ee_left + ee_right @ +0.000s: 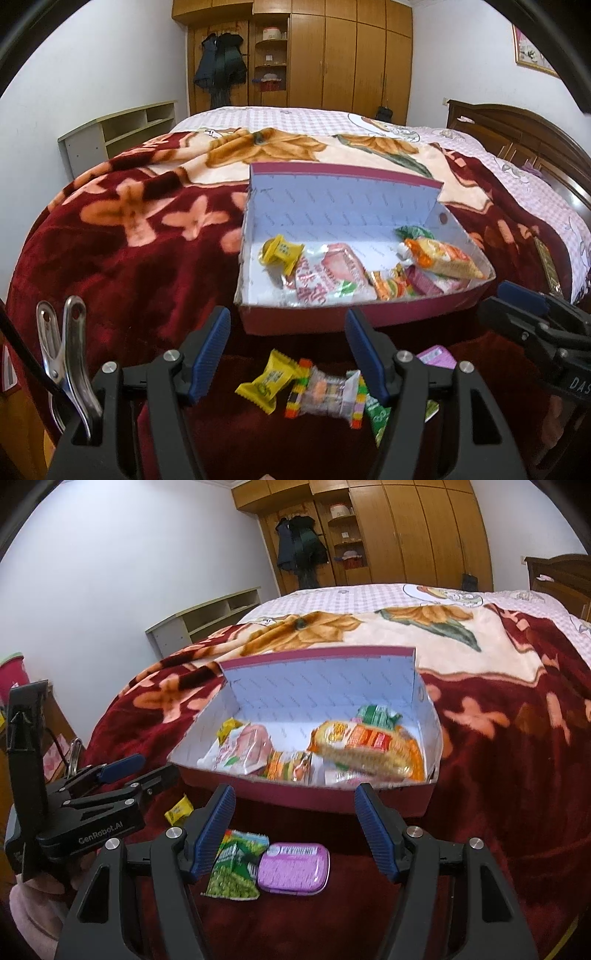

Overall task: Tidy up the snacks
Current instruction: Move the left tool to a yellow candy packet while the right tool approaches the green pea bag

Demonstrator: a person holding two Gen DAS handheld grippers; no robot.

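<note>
Both grippers hovering w/ jaws half open, empty: left gripper point(288, 354) over yellow candy point(267, 382) on blanket point(140, 236), right gripper point(295, 830) over pea packet point(234, 867) & purple tin point(293, 866), snack box point(303, 794) just beyond.

Even, soft indoor light, moderately bright; source not visible. White walls read slightly blue-grey. Strong fisheye bending in both views: black vignette arcs at the corners, walls curving. Landmark: the open maroon cardboard box with white lining point(369, 218) point(325, 686). Wrappers inside it show glare on clear plastic and slight motion smear. Just before the box, the dark red floral fleece blanket point(122, 258) point(498, 812) falls into deep shadow. Far behind it, the tall wooden wardrobe point(332, 51) point(406, 528) looks soft.
</note>
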